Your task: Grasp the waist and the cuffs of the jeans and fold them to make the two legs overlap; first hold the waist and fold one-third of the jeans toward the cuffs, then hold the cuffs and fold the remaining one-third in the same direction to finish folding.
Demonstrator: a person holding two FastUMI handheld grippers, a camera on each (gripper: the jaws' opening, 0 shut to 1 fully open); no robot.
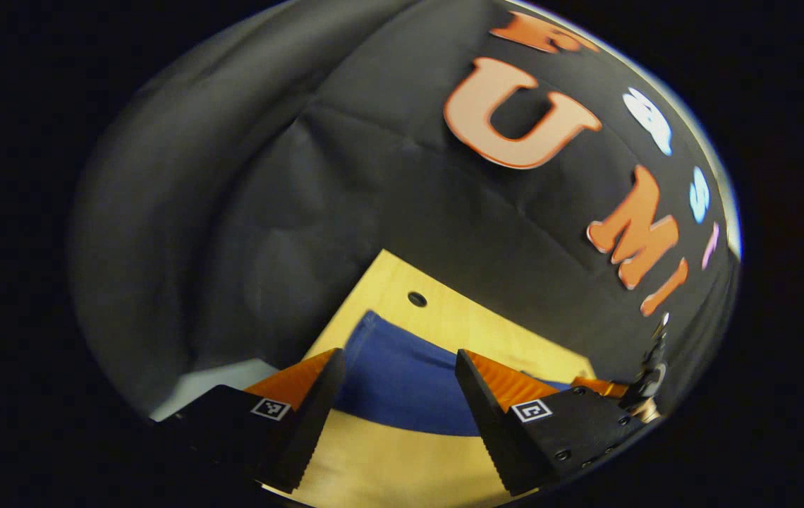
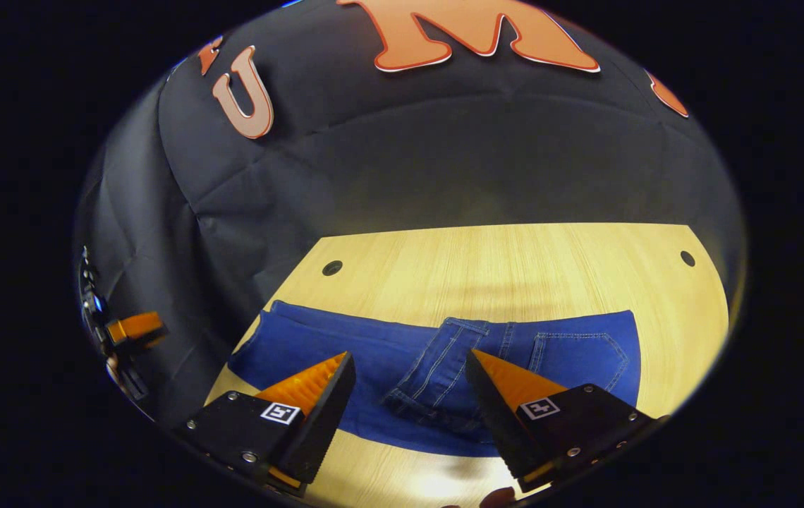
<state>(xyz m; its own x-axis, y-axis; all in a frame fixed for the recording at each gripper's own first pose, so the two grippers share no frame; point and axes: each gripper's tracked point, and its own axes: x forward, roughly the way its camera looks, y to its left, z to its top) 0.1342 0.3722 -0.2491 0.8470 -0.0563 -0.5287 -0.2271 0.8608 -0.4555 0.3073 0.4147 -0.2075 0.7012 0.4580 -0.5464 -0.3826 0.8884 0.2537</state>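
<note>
Hovering above the wooden table (image 2: 515, 268), you hold both tools off the cloth with nothing caught in either. The jeans (image 2: 374, 353) lie flat across the near part of the table, spread sideways, with the fly and a back pocket facing up in the right gripper view. That layout suits the first fold: the waist end sits under your right hand, and the leg end runs off toward your left.

Your right gripper (image 2: 409, 388) has its fingers spread wide, framing the fly and waistband area without touching it, so it looks lined up for a pinch at the waist. Your left gripper (image 1: 398, 384) is likewise spread apart, looking over one rounded end of the denim, which is probably the cuff end, though the seams are too blurred there to be sure. The other tool's tip also peeks in at the far left edge of the right gripper view, well apart.

Judging from the flat, unfolded cloth, no fold is made yet. Lowering both tools to catch only the top edge seems the sensible next step.
</note>
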